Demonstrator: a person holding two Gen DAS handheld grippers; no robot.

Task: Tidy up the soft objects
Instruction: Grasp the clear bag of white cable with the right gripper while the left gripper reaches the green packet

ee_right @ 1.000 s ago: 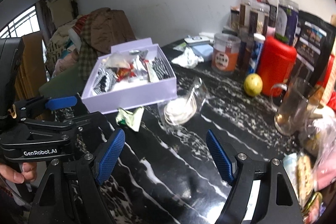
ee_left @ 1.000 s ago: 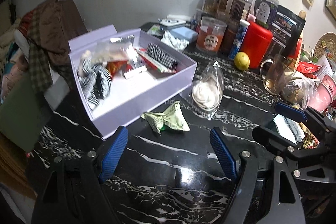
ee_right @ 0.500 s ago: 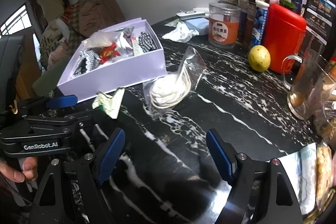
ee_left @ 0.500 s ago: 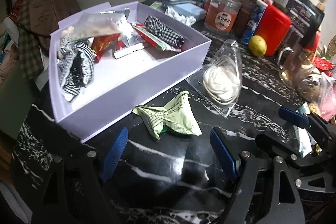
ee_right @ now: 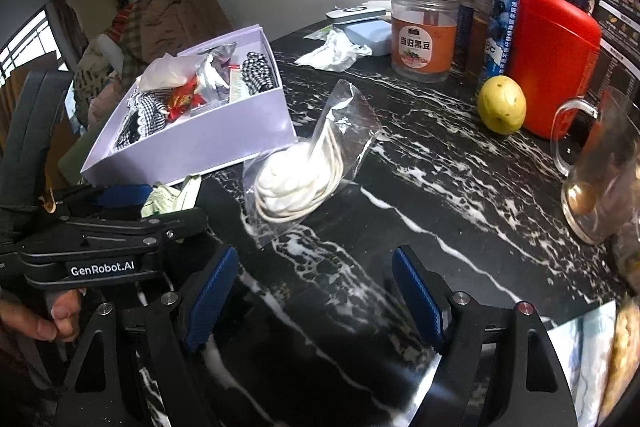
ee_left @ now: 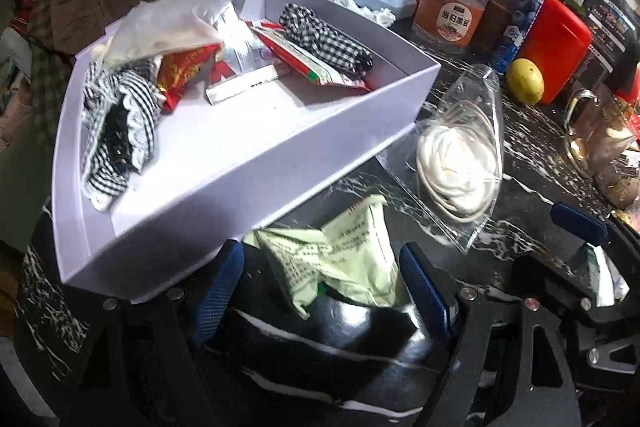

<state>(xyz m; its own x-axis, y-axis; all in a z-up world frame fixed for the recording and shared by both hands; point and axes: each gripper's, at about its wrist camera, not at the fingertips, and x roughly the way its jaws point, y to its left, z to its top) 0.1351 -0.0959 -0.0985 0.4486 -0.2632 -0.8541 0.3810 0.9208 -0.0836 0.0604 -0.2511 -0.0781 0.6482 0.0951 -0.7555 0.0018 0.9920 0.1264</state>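
The lilac box [ee_left: 248,163] sits on the black marble tabletop [ee_right: 420,187], already holding checked cloths and packets; just in front of it lies the crumpled pale-green packet [ee_left: 340,259], light and limp, I judge, so I'd pinch its bunched middle; my left tongs [ee_left: 320,291] stand spread around it, not yet closing; my right tongs [ee_right: 316,295] hang spread and empty.

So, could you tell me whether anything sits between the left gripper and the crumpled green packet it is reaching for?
Nothing visible does. The left gripper is open, its blue fingers on either side of the green packet on the black marble table. The lavender box sits just behind the packet.
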